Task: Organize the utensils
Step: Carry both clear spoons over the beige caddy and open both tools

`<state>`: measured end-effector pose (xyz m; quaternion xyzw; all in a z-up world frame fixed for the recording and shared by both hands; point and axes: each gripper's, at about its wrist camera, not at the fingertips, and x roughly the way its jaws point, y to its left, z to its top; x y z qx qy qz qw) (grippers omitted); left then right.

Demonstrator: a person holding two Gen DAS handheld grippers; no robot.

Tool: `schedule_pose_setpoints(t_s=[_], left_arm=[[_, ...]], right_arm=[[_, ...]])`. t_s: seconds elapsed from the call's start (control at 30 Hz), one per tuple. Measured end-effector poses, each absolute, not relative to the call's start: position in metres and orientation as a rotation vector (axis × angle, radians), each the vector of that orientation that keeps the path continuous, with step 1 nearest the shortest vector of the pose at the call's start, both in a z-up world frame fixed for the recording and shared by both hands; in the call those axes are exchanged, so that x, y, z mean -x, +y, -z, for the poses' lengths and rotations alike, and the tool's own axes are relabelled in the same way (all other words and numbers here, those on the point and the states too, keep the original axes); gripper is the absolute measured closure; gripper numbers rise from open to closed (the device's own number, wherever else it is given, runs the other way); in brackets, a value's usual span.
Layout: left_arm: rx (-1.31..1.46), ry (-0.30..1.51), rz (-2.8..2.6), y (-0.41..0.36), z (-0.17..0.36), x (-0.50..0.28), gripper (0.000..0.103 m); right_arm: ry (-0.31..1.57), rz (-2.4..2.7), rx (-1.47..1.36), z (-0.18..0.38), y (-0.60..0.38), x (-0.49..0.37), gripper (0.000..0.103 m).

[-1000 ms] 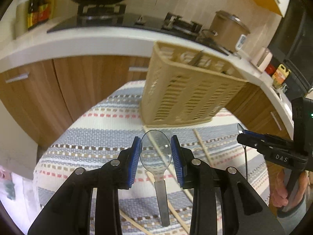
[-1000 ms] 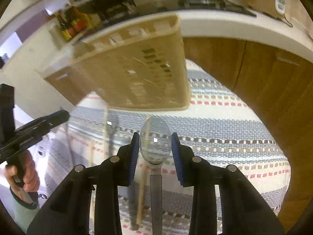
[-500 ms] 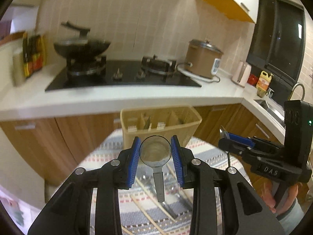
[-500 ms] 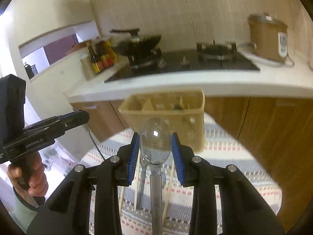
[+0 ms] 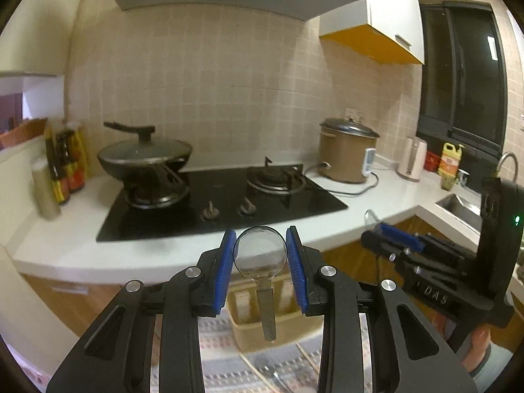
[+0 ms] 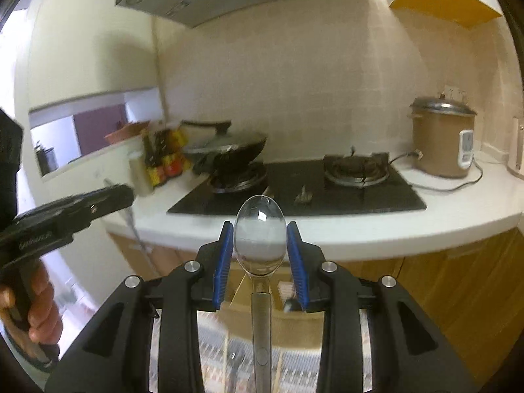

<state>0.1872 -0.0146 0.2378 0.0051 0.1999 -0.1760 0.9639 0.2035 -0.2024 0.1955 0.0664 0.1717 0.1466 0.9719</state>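
Both grippers grip steel spoons by the bowl, handles hanging down, ready for sorting: the left gripper pinches a round spoon, the right gripper an oval spoon. A second earlier they hung over the striped cloth; now both are raised above the beige utensil basket.

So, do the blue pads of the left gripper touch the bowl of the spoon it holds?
Touching. In the left wrist view the blue pads of the left gripper press on both edges of the spoon bowl, no gap visible.
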Motion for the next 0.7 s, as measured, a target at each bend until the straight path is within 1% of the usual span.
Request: schedule_pose_setpoints(t_s=[0.13,0.3,0.43,0.53,0.7], left_arm=[[0.007,0.413,0.341,-0.011,-0.235,-0.212,0.073],[0.048,0.436,0.326,0.000,-0.220,-0.239,0.073],[0.075,0.459,0.316,0.006,-0.205,-0.260,0.073],[0.088,0.469,0.319,0.007,-0.194,-0.270,0.073],[0.060,0.486,0.312,-0.001,-0.177,-0.280,0.073]], right_arm=[[0.313,-0.219,-0.108,-0.200,-0.201,-0.232,0.073],[0.288,-0.151,-0.059,-0.193,-0.195,-0.263,0.073],[0.286,-0.140,-0.027,-0.174,-0.192,-0.288,0.073],[0.314,-0.156,-0.068,-0.161,-0.196,-0.301,0.073],[0.315,-0.135,-0.064,-0.144,-0.199,-0.309,0.073]])
